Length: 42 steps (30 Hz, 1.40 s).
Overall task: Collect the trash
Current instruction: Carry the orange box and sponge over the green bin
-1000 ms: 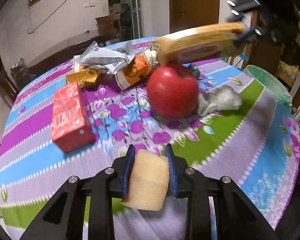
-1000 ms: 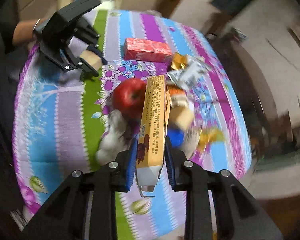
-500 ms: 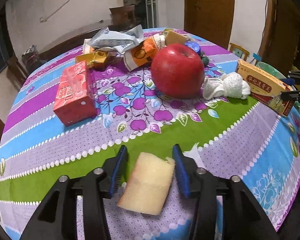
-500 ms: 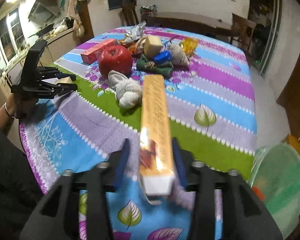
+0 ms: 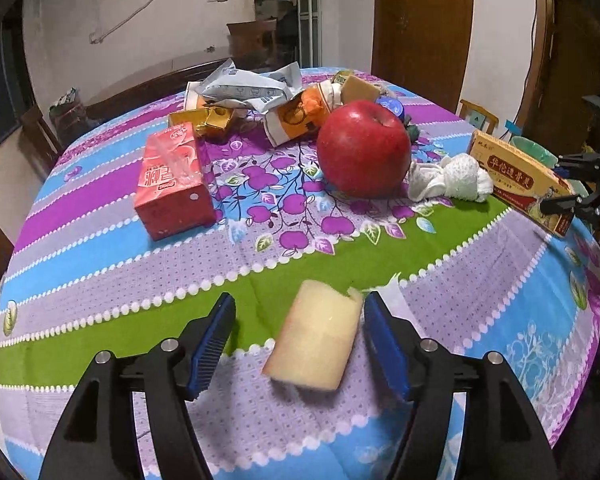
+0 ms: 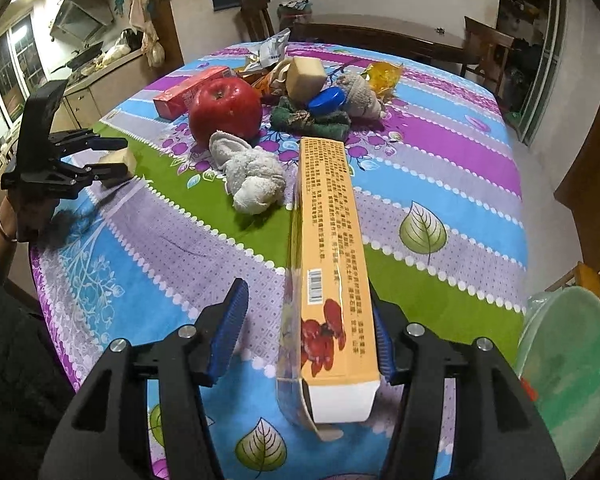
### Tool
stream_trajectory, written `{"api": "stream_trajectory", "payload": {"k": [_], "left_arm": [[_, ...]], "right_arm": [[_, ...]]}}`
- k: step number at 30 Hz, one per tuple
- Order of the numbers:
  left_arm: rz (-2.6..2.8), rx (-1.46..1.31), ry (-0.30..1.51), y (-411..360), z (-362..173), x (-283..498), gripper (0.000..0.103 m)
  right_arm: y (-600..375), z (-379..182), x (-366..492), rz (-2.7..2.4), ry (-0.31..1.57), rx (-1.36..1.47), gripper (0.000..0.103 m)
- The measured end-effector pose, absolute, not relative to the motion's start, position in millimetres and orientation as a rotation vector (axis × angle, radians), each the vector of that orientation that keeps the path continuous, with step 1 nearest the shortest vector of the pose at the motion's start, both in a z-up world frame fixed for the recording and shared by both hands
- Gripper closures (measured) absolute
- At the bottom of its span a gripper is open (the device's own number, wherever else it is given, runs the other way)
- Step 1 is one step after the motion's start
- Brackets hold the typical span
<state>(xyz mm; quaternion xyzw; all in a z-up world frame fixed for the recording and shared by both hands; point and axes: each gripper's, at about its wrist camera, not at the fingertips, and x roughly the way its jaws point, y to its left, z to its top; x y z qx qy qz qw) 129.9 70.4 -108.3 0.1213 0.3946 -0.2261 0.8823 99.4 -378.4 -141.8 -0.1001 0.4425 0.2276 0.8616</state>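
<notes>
My left gripper [image 5: 298, 338] is open, and a pale yellow sponge block [image 5: 316, 346] lies on the tablecloth between its fingers, close to the right one. My right gripper [image 6: 306, 330] is open around a long orange carton [image 6: 332, 248] that rests on the table against the right finger. The carton also shows in the left wrist view [image 5: 524, 180]. The left gripper with the sponge shows in the right wrist view [image 6: 100, 160].
A red apple [image 5: 364, 148], a red drink box [image 5: 172, 182], a white rag [image 5: 448, 178], wrappers [image 5: 244, 90] and an orange pack [image 5: 300, 114] lie on the round table [image 5: 100, 272]. A green bin [image 6: 568, 364] stands beside the table's right edge.
Both grippers have opened wide. The sponge and the carton now rest on the table, released from the fingers' grip.
</notes>
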Motion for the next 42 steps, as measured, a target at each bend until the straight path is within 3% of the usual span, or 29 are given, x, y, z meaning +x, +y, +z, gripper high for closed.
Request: {"api": "stream_trajectory", "payload": {"k": [3, 4, 5, 6, 9, 17, 26, 42], "left_arm": [[-0.476, 0.295, 0.841, 67, -116, 128, 0.034], [-0.475, 0.298, 0.836, 66, -116, 127, 0.035], [-0.478, 0.292, 0.839, 67, -117, 128, 0.039], [-0.481, 0.282, 0.838, 68, -117, 128, 0.054], [-0.454, 0.298, 0.818, 64, -115, 126, 0.07], [-0.376, 0.225, 0.724, 30, -70, 127, 0.071], [-0.363, 0.219, 0.636, -78, -24, 129, 0.071], [-0.556, 0.361, 0.546, -273, 6, 131, 0.071]], "right_arm": [[-378, -143, 100, 0.477, 0.927, -0.195, 0.05], [-377, -144, 100, 0.48, 0.927, -0.188, 0.055], [-377, -144, 99, 0.482, 0.923, -0.182, 0.066], [-377, -145, 99, 0.477, 0.921, -0.169, 0.078], [-377, -143, 97, 0.471, 0.896, -0.132, 0.079], [-380, -102, 73, 0.34, 0.734, -0.032, 0.079], [-393, -64, 48, 0.132, 0.55, 0.029, 0.079], [-522, -16, 14, -0.205, 0.504, 0.064, 0.078]]}}
